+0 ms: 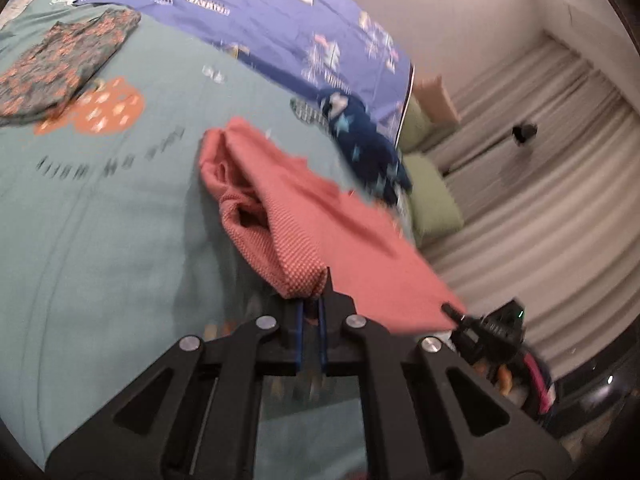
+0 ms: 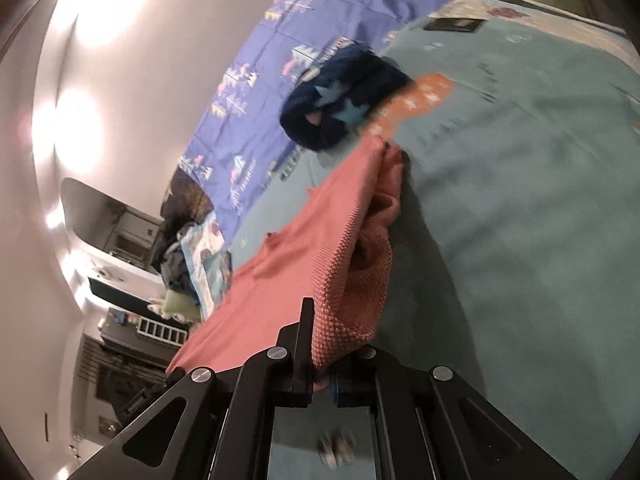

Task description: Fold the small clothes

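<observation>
A small pink knitted garment [image 1: 304, 216] is stretched above the teal bedspread [image 1: 100, 220]. My left gripper [image 1: 312, 300] is shut on one corner of it. My right gripper [image 2: 320, 360] is shut on the opposite corner of the same pink garment [image 2: 320, 248]; it also shows at the right in the left wrist view [image 1: 472, 322]. The far end of the garment still touches the bed. A crumpled dark blue star-print garment [image 1: 360, 140] lies beyond it, also in the right wrist view [image 2: 340, 100]. A floral garment [image 1: 60, 64] lies flat at far left.
A purple printed sheet [image 1: 280, 20] covers the far side of the bed. Green cushions [image 1: 432, 200] and pale curtains [image 1: 540, 180] lie past the bed's edge. The right wrist view shows a wall, shelves [image 2: 120, 340] and a pile of clothes [image 2: 200, 248].
</observation>
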